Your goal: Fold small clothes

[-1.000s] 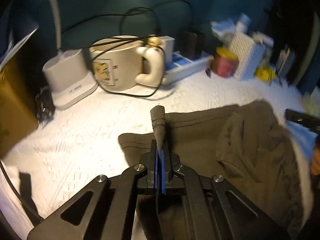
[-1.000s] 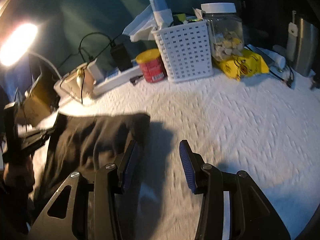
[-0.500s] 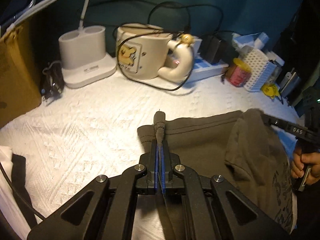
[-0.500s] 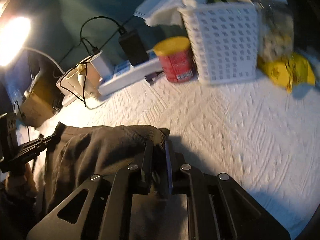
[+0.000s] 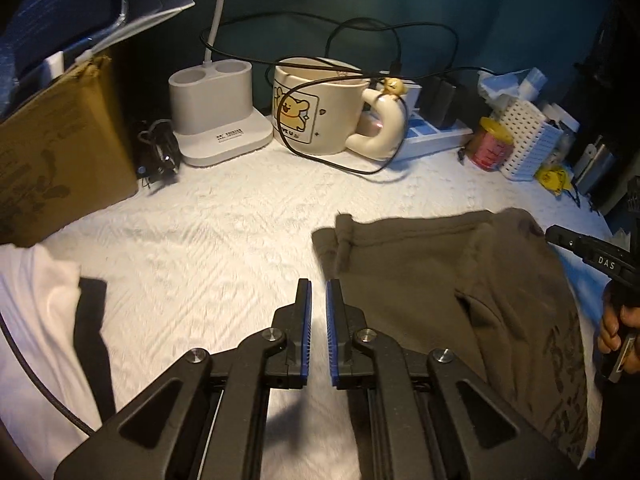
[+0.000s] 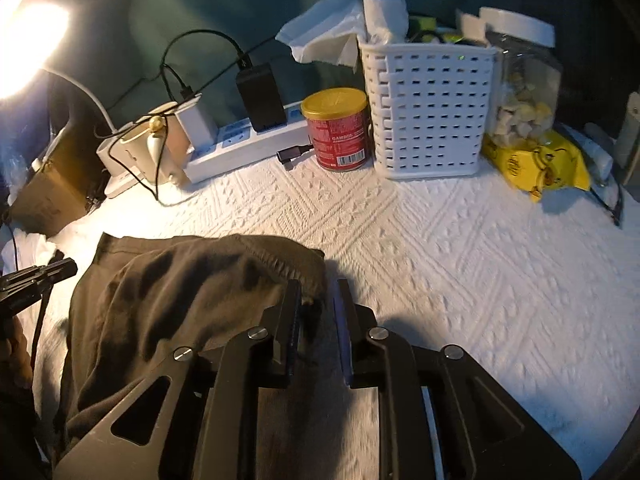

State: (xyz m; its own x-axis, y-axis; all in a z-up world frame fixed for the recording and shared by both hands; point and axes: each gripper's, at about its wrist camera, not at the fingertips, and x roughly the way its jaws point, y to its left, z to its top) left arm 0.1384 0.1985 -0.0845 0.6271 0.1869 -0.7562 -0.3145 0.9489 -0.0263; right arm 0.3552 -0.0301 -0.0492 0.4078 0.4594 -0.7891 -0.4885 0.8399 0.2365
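olive t-shirt point(image 5: 420, 292) lying on white-covered table point(image 5: 240, 216), at 2 o'clock of left tool point(image 5: 316, 312). both tools narrow-gapped, empty; right tool point(image 6: 316, 312) jaws just reopened. risk: bunched top layer springs back, fold goes crooked.

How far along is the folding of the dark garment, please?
One fold looks done: the garment lies partly doubled over. Nothing is in hand: the left gripper is open and empty, and the right gripper has just been opening its jaws at the garment's edge. Further folds remain.
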